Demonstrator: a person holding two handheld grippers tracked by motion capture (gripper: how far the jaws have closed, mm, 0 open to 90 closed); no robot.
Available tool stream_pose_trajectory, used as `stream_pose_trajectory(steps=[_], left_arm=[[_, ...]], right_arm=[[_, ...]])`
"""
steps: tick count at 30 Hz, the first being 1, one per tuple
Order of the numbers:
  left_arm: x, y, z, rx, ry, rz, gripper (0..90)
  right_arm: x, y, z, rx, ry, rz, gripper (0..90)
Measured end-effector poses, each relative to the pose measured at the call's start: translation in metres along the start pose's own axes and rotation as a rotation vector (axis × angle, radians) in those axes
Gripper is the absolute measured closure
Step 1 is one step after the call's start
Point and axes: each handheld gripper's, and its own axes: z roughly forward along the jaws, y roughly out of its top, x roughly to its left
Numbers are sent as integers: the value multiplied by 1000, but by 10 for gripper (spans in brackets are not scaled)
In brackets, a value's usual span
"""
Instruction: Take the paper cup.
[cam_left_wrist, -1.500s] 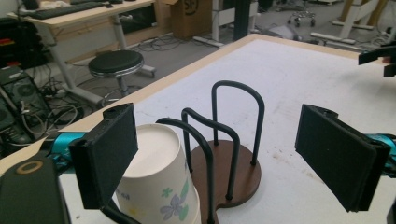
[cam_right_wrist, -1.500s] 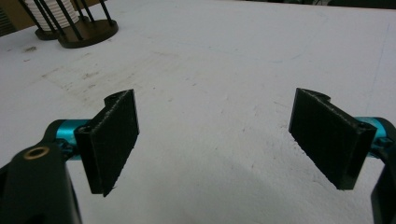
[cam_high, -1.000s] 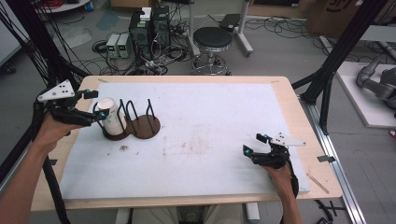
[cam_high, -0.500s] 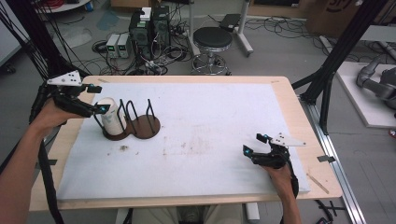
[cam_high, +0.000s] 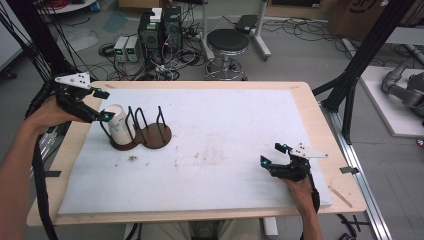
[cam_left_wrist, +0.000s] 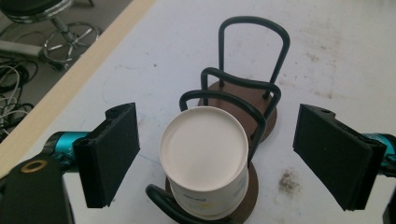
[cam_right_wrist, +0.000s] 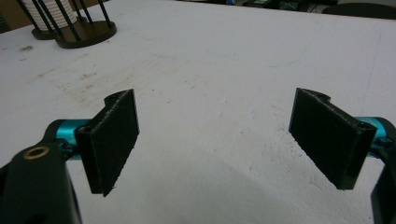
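1. Paper cup (cam_left_wrist: 204, 161) stands upside down in the near slot of the wire rack (cam_left_wrist: 243, 107), on its brown base, toward the table's left side.
2. Left gripper (cam_left_wrist: 217, 158) hangs above it, jaws spread wide to either side, touching nothing.
3. Right gripper (cam_high: 279, 154) rests well apart near the mat's (cam_high: 225, 125) right edge, jaws likewise spread (nothing between them).
4. Judged light, thin-walled and easily crushed, the cup wants a gentle squeeze across its sides, just below the closed end.

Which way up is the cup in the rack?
Upside down: the cup shows its closed flat bottom on top, seated in the rack, between the open left claw.
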Motion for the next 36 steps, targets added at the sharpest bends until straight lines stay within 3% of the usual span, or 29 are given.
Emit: stream_pose_trajectory(steps=[9,19,25,36], left_arm=[[8,5,14,101,-49,44,167],[15,6,22,142,-82,58,168],[18,8,29,212,-104,84,168],[19,6,38,267,-119,87,173]], right_arm=[[1,0,0,-3,-6,-2,162],[1,0,0,-2,-7,-5,162],[1,0,0,2,-8,-7,162],[1,0,0,3,-5,-5,162]])
